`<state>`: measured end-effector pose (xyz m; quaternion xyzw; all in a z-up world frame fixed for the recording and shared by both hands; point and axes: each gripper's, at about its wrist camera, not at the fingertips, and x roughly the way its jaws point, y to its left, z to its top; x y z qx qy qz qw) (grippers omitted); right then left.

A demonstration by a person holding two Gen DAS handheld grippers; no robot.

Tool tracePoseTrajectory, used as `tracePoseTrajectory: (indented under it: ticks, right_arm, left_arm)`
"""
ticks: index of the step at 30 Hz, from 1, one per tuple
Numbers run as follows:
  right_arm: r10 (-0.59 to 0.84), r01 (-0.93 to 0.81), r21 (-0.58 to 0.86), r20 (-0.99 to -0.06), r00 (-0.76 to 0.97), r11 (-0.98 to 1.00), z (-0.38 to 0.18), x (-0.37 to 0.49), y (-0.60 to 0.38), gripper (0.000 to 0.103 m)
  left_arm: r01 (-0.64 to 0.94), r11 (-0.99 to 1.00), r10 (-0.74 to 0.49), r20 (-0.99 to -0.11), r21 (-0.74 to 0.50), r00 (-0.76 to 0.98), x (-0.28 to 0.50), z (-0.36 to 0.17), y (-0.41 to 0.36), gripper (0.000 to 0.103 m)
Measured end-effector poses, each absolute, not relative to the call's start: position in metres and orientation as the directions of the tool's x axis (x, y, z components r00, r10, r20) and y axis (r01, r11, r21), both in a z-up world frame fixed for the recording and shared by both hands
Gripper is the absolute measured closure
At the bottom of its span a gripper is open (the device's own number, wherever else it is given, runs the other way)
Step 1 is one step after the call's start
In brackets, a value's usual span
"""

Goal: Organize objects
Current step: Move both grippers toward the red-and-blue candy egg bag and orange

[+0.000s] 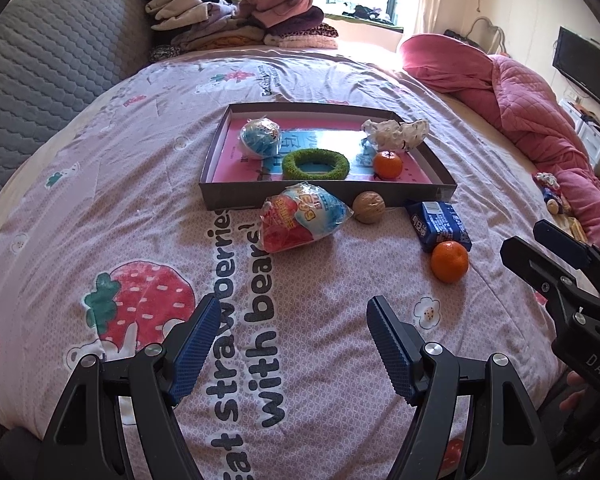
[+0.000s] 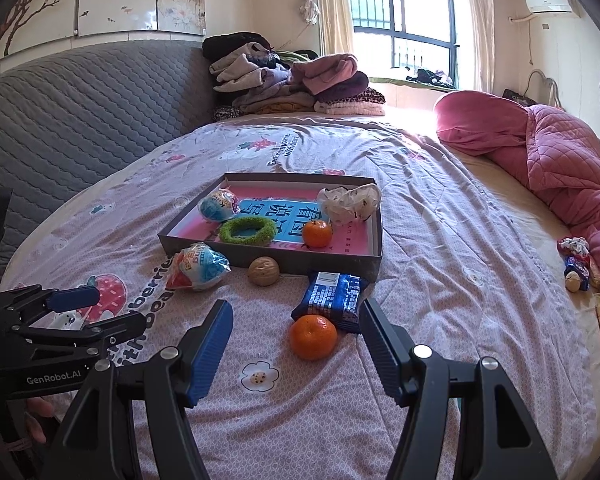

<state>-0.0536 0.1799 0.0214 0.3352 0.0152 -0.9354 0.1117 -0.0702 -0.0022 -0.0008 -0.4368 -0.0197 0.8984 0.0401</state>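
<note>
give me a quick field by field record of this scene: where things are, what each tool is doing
setting: bed with strawberry-print sheet
container: shallow box in the middle of the bed
in box: wrapped ball, green ring, orange, crumpled white bag
outside box, near side: red-blue snack bag, walnut, blue packet, second orange
left tool: open, empty, above the sheet
right tool: open, empty, second orange lies just ahead between its fingers
far edge: folded clothes, pink quilt
</note>
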Motion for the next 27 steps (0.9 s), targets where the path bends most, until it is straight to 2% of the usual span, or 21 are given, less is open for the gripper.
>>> tracePoseTrajectory:
  ticks: [27]
  right_arm:
    - [-0.139,0.157,0.041,-0.713,-0.688,-0.987,-0.023,-0.069,0.186,0.038]
  left_arm:
    - [-0.047,-0.993,0.115,-0.806,-0.108,-0.581,-0.092,-0.041,-0.011,0.027]
